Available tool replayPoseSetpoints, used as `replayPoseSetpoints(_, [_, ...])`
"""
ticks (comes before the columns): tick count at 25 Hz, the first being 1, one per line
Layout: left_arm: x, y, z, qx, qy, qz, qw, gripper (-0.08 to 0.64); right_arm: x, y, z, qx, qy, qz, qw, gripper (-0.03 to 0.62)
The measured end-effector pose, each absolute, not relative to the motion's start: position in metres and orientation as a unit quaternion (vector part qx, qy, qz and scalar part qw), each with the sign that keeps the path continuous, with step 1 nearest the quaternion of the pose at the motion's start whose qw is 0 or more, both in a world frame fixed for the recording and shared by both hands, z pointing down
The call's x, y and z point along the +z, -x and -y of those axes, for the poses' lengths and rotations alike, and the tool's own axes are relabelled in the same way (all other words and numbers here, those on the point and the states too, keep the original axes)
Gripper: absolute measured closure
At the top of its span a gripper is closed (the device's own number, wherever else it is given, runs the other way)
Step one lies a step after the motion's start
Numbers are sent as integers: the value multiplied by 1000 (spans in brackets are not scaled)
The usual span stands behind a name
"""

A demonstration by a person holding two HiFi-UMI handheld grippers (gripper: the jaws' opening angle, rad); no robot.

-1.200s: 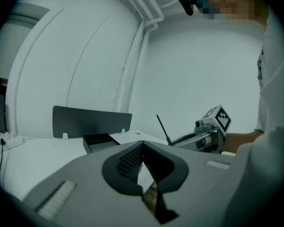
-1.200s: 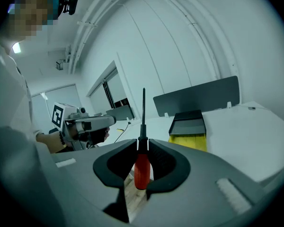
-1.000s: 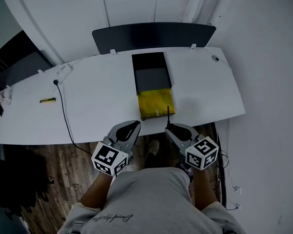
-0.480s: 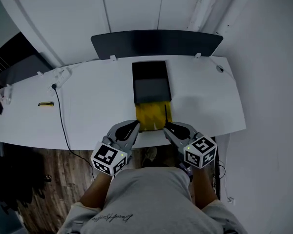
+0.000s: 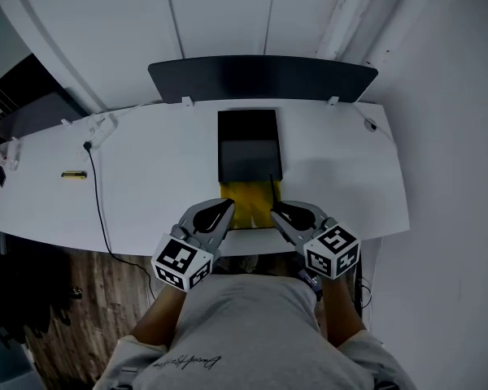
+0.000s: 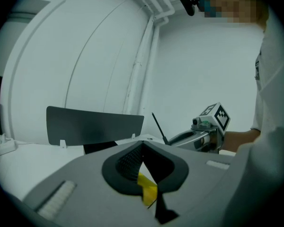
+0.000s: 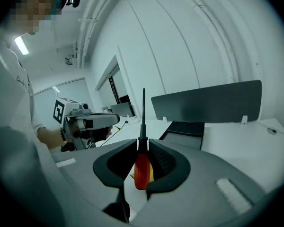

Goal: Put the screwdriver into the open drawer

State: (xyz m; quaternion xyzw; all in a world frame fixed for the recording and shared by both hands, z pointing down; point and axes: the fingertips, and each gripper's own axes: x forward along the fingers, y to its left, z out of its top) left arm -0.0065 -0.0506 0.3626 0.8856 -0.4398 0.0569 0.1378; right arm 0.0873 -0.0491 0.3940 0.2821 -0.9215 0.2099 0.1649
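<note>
The screwdriver has a red handle (image 7: 141, 171) and a thin dark shaft (image 7: 143, 110) that points up and forward. My right gripper (image 7: 143, 142) is shut on the handle. In the head view the right gripper (image 5: 280, 211) is at the front edge of the open yellow drawer (image 5: 246, 200), and the shaft (image 5: 272, 188) lies over the drawer's right side. The drawer is pulled out of a dark cabinet (image 5: 249, 140) on the white table (image 5: 154, 177). My left gripper (image 5: 221, 211) hovers at the drawer's left front corner, jaws together and nothing held.
A dark screen panel (image 5: 260, 78) stands along the table's back edge. A black cable (image 5: 93, 187), a white power strip (image 5: 102, 123) and a small yellow object (image 5: 73, 174) lie at the left. The table's front edge runs just below both grippers.
Both grippers have moved forward from in front of the table's edge to the front of the yellow drawer. The screwdriver shaft now reaches over the drawer. The grip is unchanged.
</note>
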Motion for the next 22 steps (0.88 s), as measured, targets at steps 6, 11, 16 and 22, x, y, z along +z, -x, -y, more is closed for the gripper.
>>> replayPoseSetpoints(6, [369, 9, 53, 67, -881, 444, 150, 560, 401, -84, 52, 210, -274, 922, 176, 499])
replayPoseSetpoints(11, [370, 12, 57, 75, -881, 442, 153, 560, 408, -78, 52, 210, -272, 919, 191, 499])
replayPoseSetpoints(16, [369, 18, 64, 75, -884, 435, 155, 560, 409, -71, 55, 210, -277, 915, 204, 499])
replayPoseSetpoints(22, [373, 27, 71, 81, -887, 423, 165, 560, 413, -65, 63, 210, -290, 908, 219, 499])
